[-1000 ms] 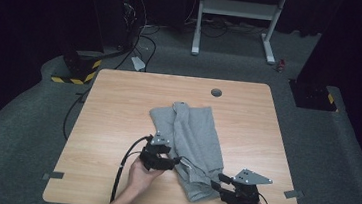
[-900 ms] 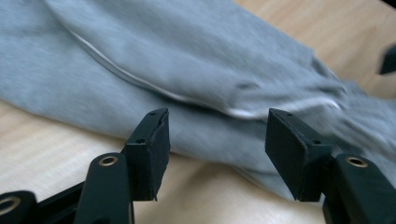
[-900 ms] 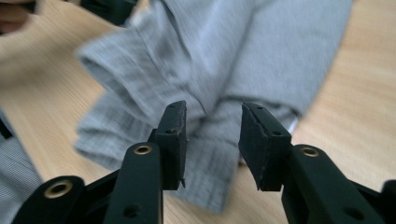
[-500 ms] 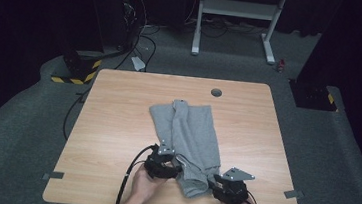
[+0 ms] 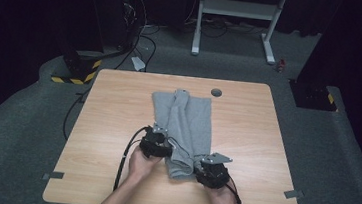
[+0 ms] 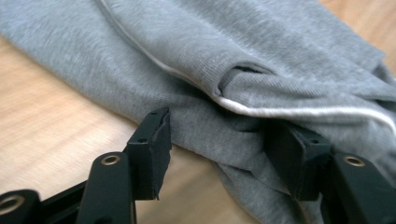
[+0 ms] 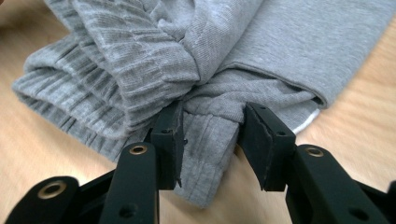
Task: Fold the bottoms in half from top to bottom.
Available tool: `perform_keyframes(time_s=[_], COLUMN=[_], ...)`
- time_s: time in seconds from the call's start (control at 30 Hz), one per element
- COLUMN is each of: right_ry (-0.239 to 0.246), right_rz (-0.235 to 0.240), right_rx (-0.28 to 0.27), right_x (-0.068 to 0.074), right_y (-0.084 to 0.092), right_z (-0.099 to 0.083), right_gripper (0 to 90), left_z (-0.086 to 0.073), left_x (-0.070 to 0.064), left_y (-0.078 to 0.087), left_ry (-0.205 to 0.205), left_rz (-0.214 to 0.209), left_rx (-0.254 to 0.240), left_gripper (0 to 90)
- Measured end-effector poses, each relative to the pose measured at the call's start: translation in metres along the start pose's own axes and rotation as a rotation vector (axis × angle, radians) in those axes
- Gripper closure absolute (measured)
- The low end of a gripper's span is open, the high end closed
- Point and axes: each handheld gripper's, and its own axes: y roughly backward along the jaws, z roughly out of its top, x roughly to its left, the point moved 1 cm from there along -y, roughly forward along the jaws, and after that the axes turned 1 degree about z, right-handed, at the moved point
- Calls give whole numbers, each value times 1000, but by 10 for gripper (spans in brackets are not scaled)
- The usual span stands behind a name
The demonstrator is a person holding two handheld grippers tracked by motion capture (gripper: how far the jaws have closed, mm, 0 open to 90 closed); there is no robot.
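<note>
Light wooden table (image 5: 116,126) on grey carpet (image 5: 22,117), white metal frame (image 5: 238,9) behind, dark surroundings

**A dark lab or recording studio**

The room looks like a lab or test studio rather than a home. A single wooden tabletop (image 5: 116,126) stands on grey carpet (image 5: 10,131) with black surroundings on every side. Yellow-and-black hazard tape (image 5: 73,76) marks the foot of a dark stand at the left. Loose cables (image 5: 140,38) trail across the floor toward dark equipment, and a white metal frame (image 5: 238,9) stands at the back.
</note>
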Motion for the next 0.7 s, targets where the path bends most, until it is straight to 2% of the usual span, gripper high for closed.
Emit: perform_keyframes(time_s=[0.1, 0.17, 0.23, 0.3, 0.4, 0.43, 0.47, 0.5, 0.6, 0.63, 0.7], right_ry=[-17, -16, -4, -14, -15, -4, 16, 16, 61, 88, 106], right_rz=[25, 36, 26, 33, 41, 42, 45, 45, 59, 72, 83], right_rx=[7, 16, 19, 10, -31, -37, -63, -63, -98, -108, -112], right_x=[-2, -2, -2, -1, 1, 1, 5, 5, 14, 20, 23], right_y=[-6, -8, -6, -1, 9, 12, 18, 18, 24, 24, 22], right_z=[7, 10, 11, 11, 13, 14, 19, 19, 33, 41, 45], right_gripper=[562, 548, 529, 524, 527, 527, 528, 528, 529, 527, 525], left_z=[-2, -5, -8, -11, -14, -16, -19, -19, -23, -24, -24], left_x=[11, 14, 13, 9, 1, -3, -7, -7, -16, -18, -23], left_y=[2, 6, 14, 25, 35, 38, 41, 41, 44, 43, 42], left_ry=[49, 61, 69, 65, 39, 18, 14, 14, 11, 10, 1], left_rz=[8, 9, 7, 3, 4, 8, 2, 2, -13, -17, -27], left_rx=[-3, -3, -25, -44, -51, -43, -45, -45, -42, -38, -36], left_gripper=[405, 388, 389, 385, 380, 376, 375, 374, 372, 367, 367])
